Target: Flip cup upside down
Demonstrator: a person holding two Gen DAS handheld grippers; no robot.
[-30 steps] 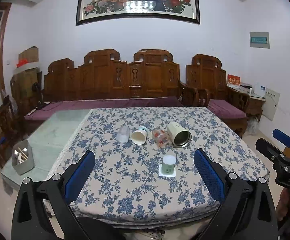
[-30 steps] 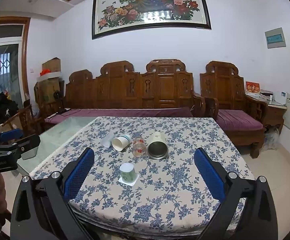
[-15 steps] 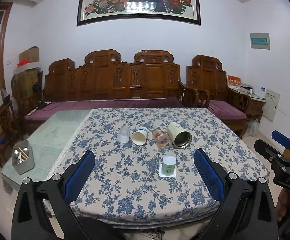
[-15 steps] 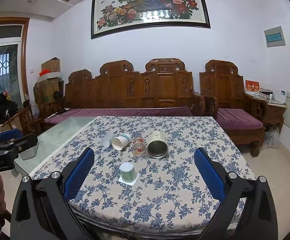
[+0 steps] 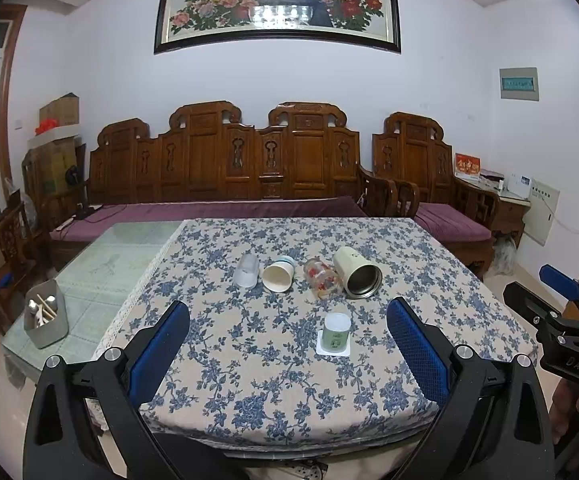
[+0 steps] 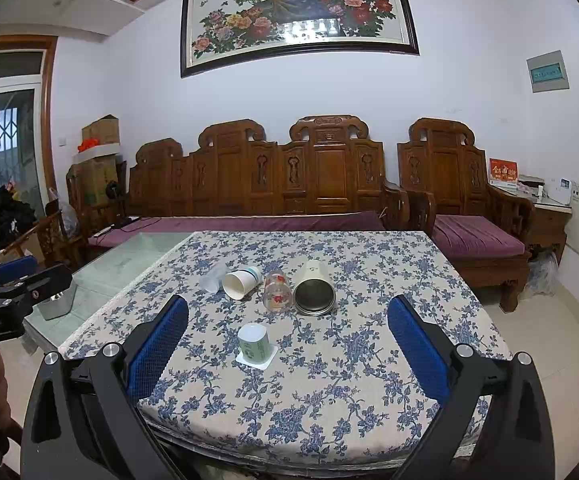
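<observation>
A small green-and-white cup point(image 5: 336, 332) stands on a white square coaster point(image 5: 332, 349) near the front of the blue-flowered table; it also shows in the right wrist view point(image 6: 253, 344). Behind it lie on their sides a clear plastic cup point(image 5: 246, 271), a white paper cup point(image 5: 278, 274), a flowered glass point(image 5: 321, 278) and a cream metal tumbler point(image 5: 356, 272). My left gripper point(image 5: 287, 352) is open and empty, held in front of the table. My right gripper point(image 6: 287, 354) is open and empty, also short of the table edge.
A bare glass tabletop point(image 5: 129, 252) lies left of the cloth, with a grey box of utensils point(image 5: 46, 314) on it. A wooden sofa point(image 5: 225, 176) stands behind the table. The right gripper shows at the right edge of the left wrist view point(image 5: 561, 320).
Both views have shifted only slightly; the cups lie as before and both grippers stay open.
</observation>
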